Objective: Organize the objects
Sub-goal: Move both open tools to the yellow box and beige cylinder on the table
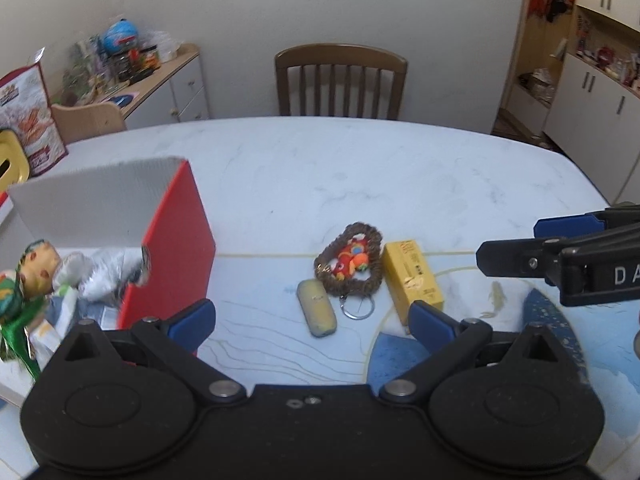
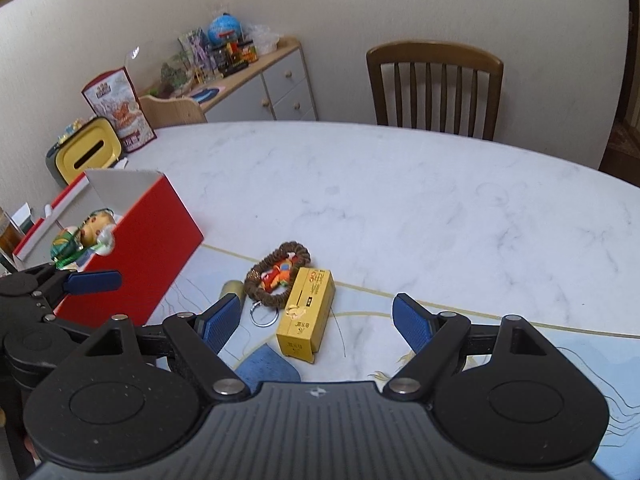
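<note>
A red box (image 1: 176, 248) (image 2: 140, 240) with white inner walls stands at the left of the table and holds a doll (image 1: 36, 264) (image 2: 94, 226) and crumpled foil. On the table lie a yellow carton (image 1: 412, 280) (image 2: 308, 312), a woven keychain with a red toy (image 1: 350, 260) (image 2: 278, 276) and a beige oval case (image 1: 318, 308) (image 2: 233, 288). My left gripper (image 1: 312, 322) is open, just short of the oval case. My right gripper (image 2: 316, 326) is open, its fingers on either side of the carton's near end without touching it.
The white marbled table (image 2: 400, 200) carries a blue patterned mat (image 1: 540, 340) near me. A yellow tissue box (image 2: 88, 156) and a snack bag (image 2: 120, 112) stand at the far left. A wooden chair (image 1: 340, 80) sits behind the table, a cluttered sideboard (image 2: 256, 84) by the wall.
</note>
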A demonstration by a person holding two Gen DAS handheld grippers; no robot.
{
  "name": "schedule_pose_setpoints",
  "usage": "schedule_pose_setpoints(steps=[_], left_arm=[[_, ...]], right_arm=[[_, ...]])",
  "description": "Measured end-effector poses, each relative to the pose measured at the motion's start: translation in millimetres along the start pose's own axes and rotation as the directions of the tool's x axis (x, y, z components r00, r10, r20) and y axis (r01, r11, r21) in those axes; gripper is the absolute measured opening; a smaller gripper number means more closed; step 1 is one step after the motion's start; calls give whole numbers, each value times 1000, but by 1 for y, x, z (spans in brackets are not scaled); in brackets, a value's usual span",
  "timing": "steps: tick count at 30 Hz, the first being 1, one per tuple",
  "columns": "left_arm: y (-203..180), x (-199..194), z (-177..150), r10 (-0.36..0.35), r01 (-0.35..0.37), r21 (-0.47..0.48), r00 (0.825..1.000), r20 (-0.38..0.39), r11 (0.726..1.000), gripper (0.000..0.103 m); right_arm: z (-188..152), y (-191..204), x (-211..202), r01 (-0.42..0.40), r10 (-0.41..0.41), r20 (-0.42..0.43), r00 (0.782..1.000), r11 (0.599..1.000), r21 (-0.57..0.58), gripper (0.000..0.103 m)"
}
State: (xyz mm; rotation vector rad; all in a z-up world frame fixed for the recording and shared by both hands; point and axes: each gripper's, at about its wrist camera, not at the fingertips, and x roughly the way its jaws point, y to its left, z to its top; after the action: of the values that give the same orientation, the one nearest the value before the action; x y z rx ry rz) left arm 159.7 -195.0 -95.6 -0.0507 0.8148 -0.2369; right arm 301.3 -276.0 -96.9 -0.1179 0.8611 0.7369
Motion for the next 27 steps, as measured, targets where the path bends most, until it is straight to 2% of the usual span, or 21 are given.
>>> schedule_pose_setpoints(steps=[10, 16, 24, 27], left_arm=[[-7, 27, -15, 64, -63, -25, 998, 15, 998, 101], [-4, 43, -17, 98, -98, -54, 995, -4, 994, 94], [1, 56, -17, 123, -125, -70, 992, -23, 990, 79], [3, 60, -16, 117, -119, -73, 993, -24, 990, 79]], right_arm=[[3, -6, 42, -17, 18, -65, 998, 1000, 10, 83], [3, -5, 62, -25, 26, -95, 995, 1000, 9, 83], [2, 2, 84, -13, 13, -117, 993, 1000, 5, 83], [2, 4, 91, -1, 2, -123, 992, 1000, 4, 77]])
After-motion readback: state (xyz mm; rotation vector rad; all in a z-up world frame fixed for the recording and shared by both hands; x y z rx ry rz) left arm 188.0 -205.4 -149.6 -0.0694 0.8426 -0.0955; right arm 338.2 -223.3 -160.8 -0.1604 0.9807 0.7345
